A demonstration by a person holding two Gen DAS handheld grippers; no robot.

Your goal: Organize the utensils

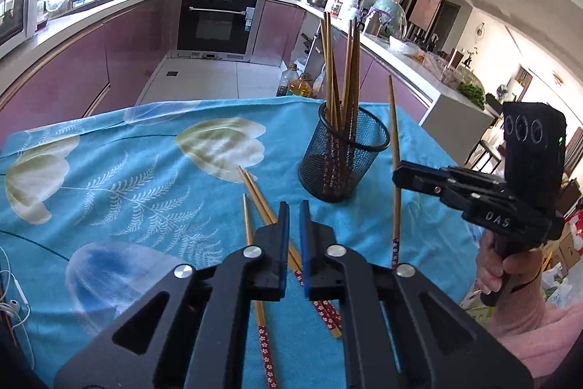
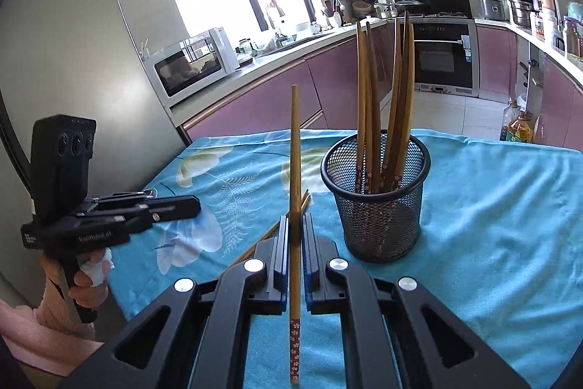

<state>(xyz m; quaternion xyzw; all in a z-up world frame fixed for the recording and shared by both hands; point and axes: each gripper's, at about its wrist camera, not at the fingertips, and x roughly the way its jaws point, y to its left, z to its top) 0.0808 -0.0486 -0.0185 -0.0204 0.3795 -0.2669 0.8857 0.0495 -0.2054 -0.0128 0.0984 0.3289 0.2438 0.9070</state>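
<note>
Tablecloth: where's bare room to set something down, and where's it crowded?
Free: the tablecloth left of the loose chopsticks, and right of the mesh holder to the edge. Crowded: between holder and loose chopsticks, where the right claw holds a chopstick.

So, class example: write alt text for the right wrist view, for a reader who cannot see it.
The right gripper holds one wooden chopstick upright, just left of a black mesh holder already holding several chopsticks on a blue floral tablecloth. At far left, a hand holds the left gripper.
</note>
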